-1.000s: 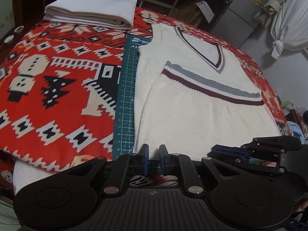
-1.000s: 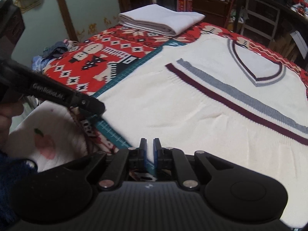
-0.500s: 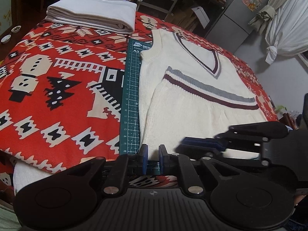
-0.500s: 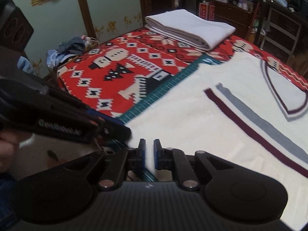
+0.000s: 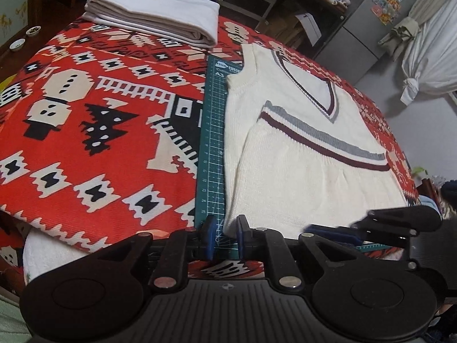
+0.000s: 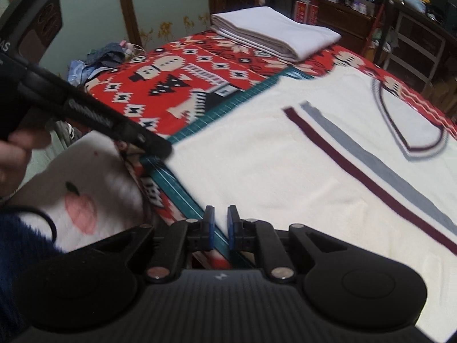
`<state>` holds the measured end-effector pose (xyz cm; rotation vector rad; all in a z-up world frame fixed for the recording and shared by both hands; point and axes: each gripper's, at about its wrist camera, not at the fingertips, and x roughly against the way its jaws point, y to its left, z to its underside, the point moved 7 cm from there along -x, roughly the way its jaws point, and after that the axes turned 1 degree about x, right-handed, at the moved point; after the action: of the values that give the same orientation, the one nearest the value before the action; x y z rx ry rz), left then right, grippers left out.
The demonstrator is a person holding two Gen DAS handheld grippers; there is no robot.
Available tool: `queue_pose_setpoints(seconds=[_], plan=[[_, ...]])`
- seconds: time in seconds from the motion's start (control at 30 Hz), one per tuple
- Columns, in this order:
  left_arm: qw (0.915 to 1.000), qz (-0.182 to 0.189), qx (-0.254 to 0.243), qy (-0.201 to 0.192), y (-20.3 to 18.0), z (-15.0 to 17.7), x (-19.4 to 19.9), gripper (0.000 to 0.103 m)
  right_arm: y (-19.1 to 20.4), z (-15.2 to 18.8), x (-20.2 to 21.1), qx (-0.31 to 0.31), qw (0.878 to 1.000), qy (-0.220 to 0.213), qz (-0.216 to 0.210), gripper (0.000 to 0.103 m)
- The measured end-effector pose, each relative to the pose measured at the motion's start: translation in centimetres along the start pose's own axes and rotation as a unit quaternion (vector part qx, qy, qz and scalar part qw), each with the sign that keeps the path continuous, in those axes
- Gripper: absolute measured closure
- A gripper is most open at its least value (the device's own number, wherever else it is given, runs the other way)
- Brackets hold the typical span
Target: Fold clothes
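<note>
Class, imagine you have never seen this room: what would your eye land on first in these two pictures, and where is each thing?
First comes the cream knitted vest, lying partly folded on a green cutting mat, its maroon and grey stripes running across its middle. Under both spreads a bright red patterned blanket, with a folded white cloth at its far edge. Near the vest's closest edge, the left hand-held gripper and right hand-held gripper each show a narrow gap.

We observe a pale green wall (image 6: 177, 5) with a wooden post (image 6: 127, 11), dark wooden shelving (image 6: 342, 14), a grey refrigerator (image 5: 362, 28) bearing stickers, and a knotted white curtain (image 5: 428, 57).
</note>
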<state>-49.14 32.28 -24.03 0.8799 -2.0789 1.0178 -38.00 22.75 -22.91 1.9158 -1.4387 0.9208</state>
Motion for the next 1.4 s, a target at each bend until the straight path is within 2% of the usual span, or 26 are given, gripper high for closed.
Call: queue_pose_setpoints(seconds=[0.2, 0.43, 0.57, 0.73, 1.0, 1.2, 1.33, 1.4], plan=[[0.9987, 0.037, -0.011, -0.033, -2.4, -1.6, 1.8, 0.090, -2.1, 0.5, 1.9, -0.020, 1.000, -0.021, 0.010, 0.093], [0.9959, 0.037, -0.082, 0.007, -7.6, -0.4, -2.4, 0.090, -1.4, 0.5, 0.4, -0.008, 1.000, -0.018, 0.012, 0.095], [0.9943, 0.010, -0.103, 0.024, -7.3, 0.6, -3.6, 0.090, -1.5, 1.6, 0.8, -0.004, 1.000, -0.017, 0.013, 0.096], [0.9959, 0.017, -0.086, 0.023, -6.3, 0.6, -3.5, 0.093, -3.9, 4.0, 2.9, -0.031, 0.999, -0.008, 0.030, 0.095], [0.9950, 0.010, -0.097, 0.021, -6.7, 0.8, -3.4, 0.094, -8.4, 8.2, 6.5, -0.077, 0.995, 0.008, 0.070, 0.095], [0.9968, 0.022, -0.072, 0.025, -6.2, 0.5, -3.5, 0.094, -10.0, 7.8, 8.2, -0.100, 0.991, -0.016, 0.088, 0.093], [0.9970, 0.023, -0.070, 0.026, -6.3, 0.5, -3.5, 0.094, -8.9, 5.7, 6.8, -0.087, 0.992, -0.036, 0.082, 0.094], [0.9969, 0.022, -0.072, 0.025, -6.3, 0.6, -3.5, 0.094, -8.4, 5.6, 5.6, -0.080, 0.993, -0.030, 0.084, 0.094]])
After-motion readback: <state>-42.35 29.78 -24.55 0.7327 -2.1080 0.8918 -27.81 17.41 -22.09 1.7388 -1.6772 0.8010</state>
